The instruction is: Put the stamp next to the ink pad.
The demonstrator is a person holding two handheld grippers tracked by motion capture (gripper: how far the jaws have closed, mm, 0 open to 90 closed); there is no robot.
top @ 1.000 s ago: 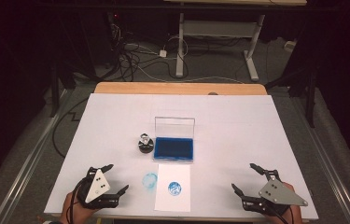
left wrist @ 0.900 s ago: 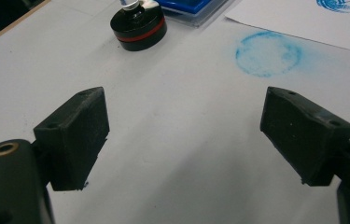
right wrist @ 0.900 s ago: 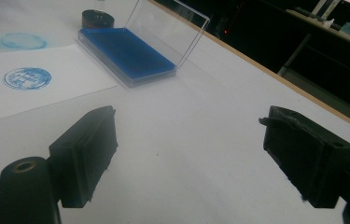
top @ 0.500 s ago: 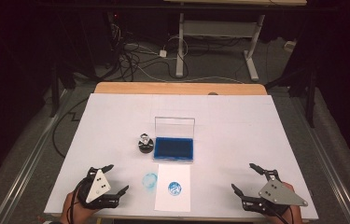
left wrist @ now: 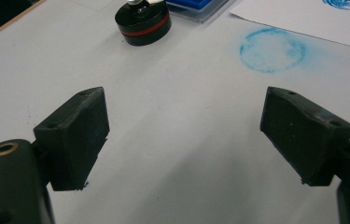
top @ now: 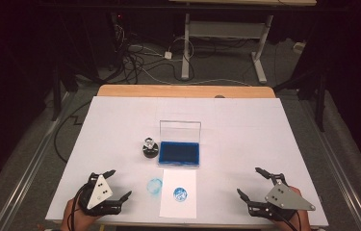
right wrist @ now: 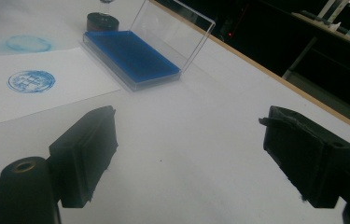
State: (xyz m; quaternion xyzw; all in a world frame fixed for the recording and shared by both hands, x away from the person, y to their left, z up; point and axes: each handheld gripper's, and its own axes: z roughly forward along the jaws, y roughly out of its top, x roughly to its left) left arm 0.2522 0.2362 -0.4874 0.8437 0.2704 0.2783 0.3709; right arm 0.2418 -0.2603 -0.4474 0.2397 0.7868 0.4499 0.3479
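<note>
A round black stamp (top: 149,148) with a red band (left wrist: 143,19) stands on the white table beside an open blue ink pad (top: 179,153) with a clear lid raised behind it (right wrist: 130,55). In front of the pad lies a white sheet (top: 179,192) bearing a round blue print (right wrist: 31,81). Left of the sheet a fainter blue ring (top: 154,186) marks the table itself (left wrist: 272,50). My left gripper (top: 116,185) rests open at the front left, jaws spread over bare table. At the front right, my right gripper (top: 253,184) is open too, with nothing between its fingers.
The white tabletop (top: 245,130) has a wooden strip along its far edge (top: 183,90). Beyond it are a desk frame (top: 226,36) and loose cables (top: 139,57) on the dark floor.
</note>
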